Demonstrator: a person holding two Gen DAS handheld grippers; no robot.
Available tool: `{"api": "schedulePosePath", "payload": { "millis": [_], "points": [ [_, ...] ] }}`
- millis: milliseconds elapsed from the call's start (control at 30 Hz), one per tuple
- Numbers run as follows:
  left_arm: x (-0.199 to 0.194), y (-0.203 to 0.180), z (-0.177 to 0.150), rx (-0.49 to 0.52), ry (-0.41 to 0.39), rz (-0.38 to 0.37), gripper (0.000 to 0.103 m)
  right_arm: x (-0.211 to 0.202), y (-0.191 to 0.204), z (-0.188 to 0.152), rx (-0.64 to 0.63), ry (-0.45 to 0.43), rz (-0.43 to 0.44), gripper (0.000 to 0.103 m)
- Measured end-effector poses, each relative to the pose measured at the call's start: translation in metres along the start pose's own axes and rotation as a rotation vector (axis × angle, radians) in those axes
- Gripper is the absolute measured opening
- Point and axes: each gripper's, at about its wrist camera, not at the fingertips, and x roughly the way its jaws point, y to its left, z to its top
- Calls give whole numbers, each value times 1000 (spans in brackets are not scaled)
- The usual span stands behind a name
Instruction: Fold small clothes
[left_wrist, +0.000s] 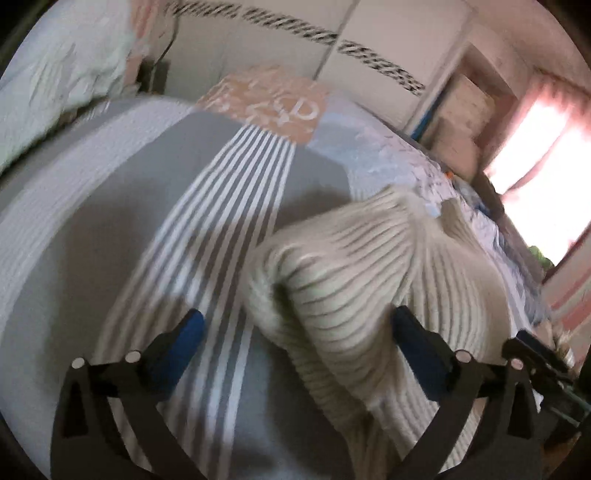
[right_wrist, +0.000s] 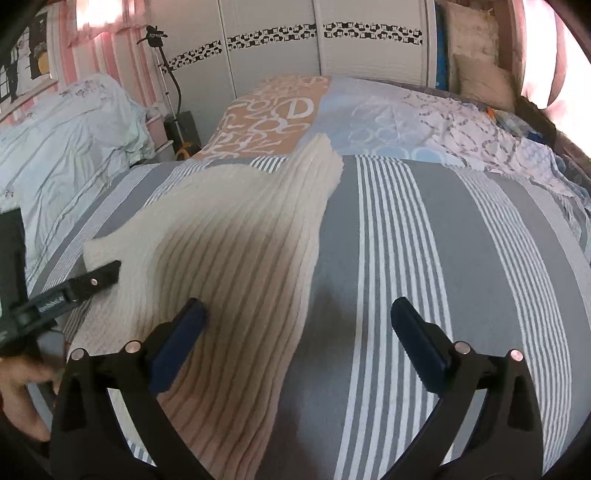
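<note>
Cream ribbed knit garment (right_wrist: 229, 258) lies on a bed covered by a grey bedspread with white stripes (right_wrist: 424, 258), spread in the right wrist view from lower centre up toward the far edge of the striped cover, one corner reaching a peach panel with white lettering (right_wrist: 266, 122). Right gripper (right_wrist: 297, 317) has its fingers spread wide, nothing between the pads; its left blue-padded finger (right_wrist: 181, 343) sits over the garment's ribbed surface, the right one over bare striped cover, so the garment's right edge runs between the two fingers. Contact with the cloth cannot be told. Left gripper (left_wrist: 297, 325) is also wide open in its own view, blurred by motion; its left finger (left_wrist: 184, 343) is over the striped bedspread, the right finger over the knit, and a bunched, rolled-up fold of the garment (left_wrist: 295, 280) lies just ahead of and between the fingers, not pinched. In the right wrist view the left gripper's black body shows at far left, tip at the garment's left edge, with a person's hand (right_wrist: 22, 391) below it. White wardrobe doors with a black patterned band (right_wrist: 317, 37) stand behind the bed; a pale blue crumpled sheet (right_wrist: 74, 140) is at left.
</note>
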Motion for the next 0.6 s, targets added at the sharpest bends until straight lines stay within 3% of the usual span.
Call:
{"api": "schedulePosePath", "payload": {
  "millis": [33, 233, 300, 333, 367, 433, 600],
  "points": [
    [0, 5, -3, -36, 0, -20, 102, 3, -2, 1, 5, 7, 7, 100],
    [2, -2, -7, -11, -28, -9, 101, 30, -12, 1, 101, 48, 94, 100],
    [2, -4, -8, 0, -28, -35, 87, 39, -10, -1, 116, 73, 134, 92],
    [-1, -7, -12, 8, -29, -61, 67, 41, -7, -2, 111, 68, 162, 78],
    [-3, -11, -14, 19, -35, -86, 57, 41, -5, -2, 105, 61, 188, 66],
    [-6, -23, -16, 84, -48, -74, 41, 36, 4, 0, 72, 45, 170, 61],
    [-10, -30, -14, 88, -45, -89, 30, 30, 9, 4, 15, 35, 156, 52]
  ]
}}
